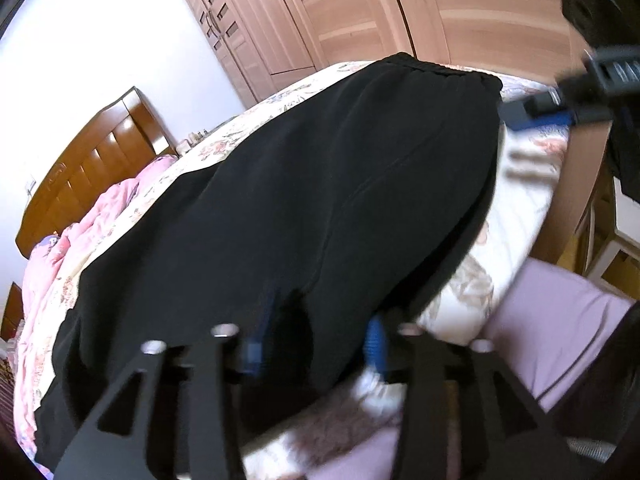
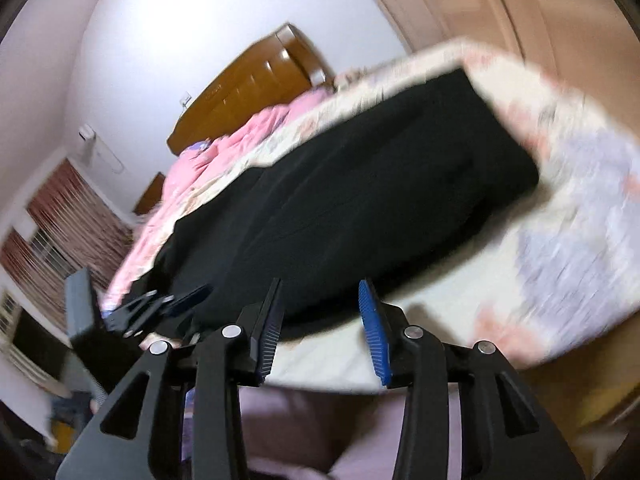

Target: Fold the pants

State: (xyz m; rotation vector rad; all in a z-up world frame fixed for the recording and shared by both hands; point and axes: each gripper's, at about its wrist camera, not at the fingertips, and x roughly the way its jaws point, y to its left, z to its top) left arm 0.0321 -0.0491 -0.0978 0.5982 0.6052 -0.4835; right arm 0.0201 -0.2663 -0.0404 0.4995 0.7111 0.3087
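Observation:
Black pants (image 1: 320, 180) lie flat on the floral bed sheet (image 1: 524, 200), with the elastic waistband (image 1: 440, 67) at the far end. My left gripper (image 1: 316, 336) is at the near edge of the pants. Its blue pads (image 1: 376, 344) stand apart, with a hump of black cloth lying loose between them. In the right wrist view the pants (image 2: 360, 200) reach almost to my right gripper (image 2: 320, 296), whose jaws are open over the sheet with nothing pinched. The right gripper (image 1: 536, 114) shows blurred beside the waistband. The left gripper (image 2: 168, 304) shows at the pants' other end.
A pink quilt (image 1: 80, 240) is bunched at the head of the bed below a wooden headboard (image 1: 92, 160). Wardrobe doors (image 1: 320, 12) stand beyond the far side. Lilac cloth (image 1: 560, 320) covers the near bed edge. A curtained window (image 2: 60, 220) is at the left.

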